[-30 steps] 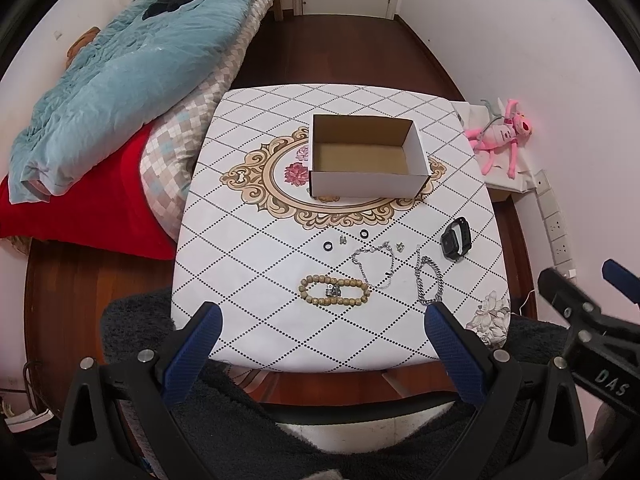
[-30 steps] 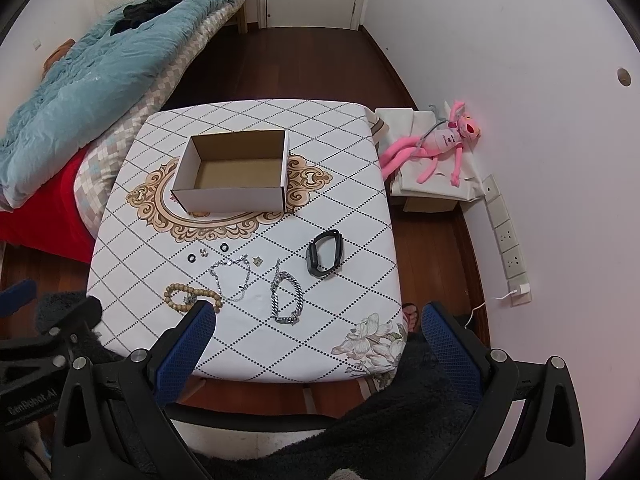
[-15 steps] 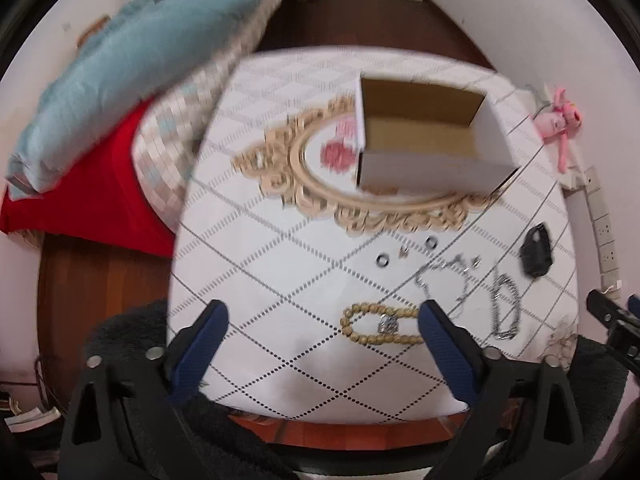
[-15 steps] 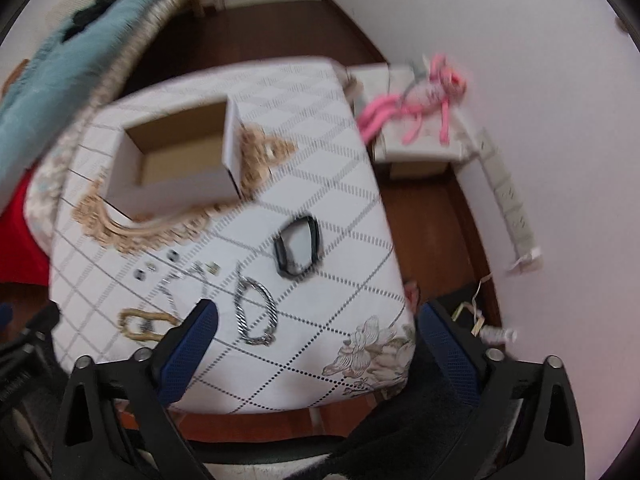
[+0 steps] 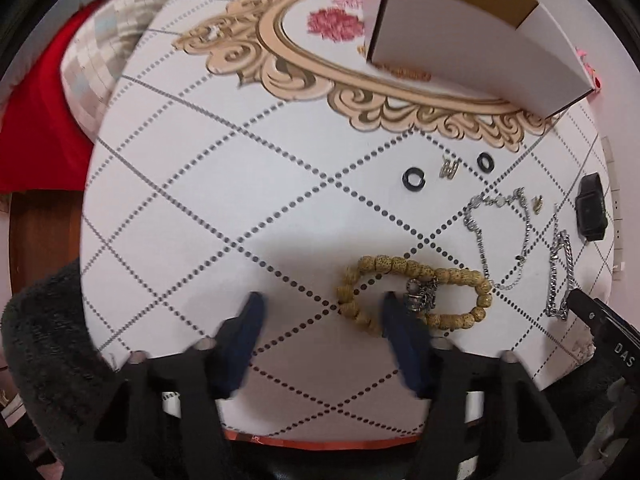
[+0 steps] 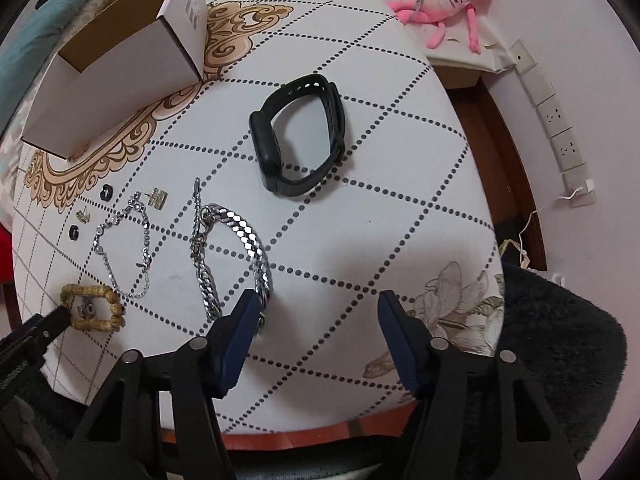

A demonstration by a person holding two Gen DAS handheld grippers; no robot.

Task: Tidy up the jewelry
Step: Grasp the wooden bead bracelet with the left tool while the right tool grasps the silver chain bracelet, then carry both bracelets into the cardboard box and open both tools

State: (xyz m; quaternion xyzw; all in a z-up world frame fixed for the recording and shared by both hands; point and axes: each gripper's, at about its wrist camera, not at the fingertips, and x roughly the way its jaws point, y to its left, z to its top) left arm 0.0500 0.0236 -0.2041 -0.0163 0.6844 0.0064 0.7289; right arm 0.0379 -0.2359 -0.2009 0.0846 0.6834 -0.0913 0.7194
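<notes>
nothing sorted yet, judging by the layout: every piece lying loose on the table (image 6: 400,208), none visible in the box, though only part of its inside shows.

largest first: open cardboard box (image 5: 472,28) at the far side, upright. black watch band (image 6: 298,136) lying well right of the box, untouched. wooden bead bracelet (image 5: 412,294) near the front edge, with a small metal charm inside its loop. heavy silver chain bracelet (image 6: 236,260) beside a thinner silver chain (image 6: 124,252). two black rings (image 5: 414,179) and two small gold clips (image 5: 449,168) between the chains and the box.

left gripper (image 5: 320,312) spread wide, empty, right fingertip at the bead bracelet's near edge. right gripper (image 6: 316,312) likewise spread and empty, left fingertip over the heavy chain's near end.

all placing left to do; first pickups apparently just lining up.
</notes>
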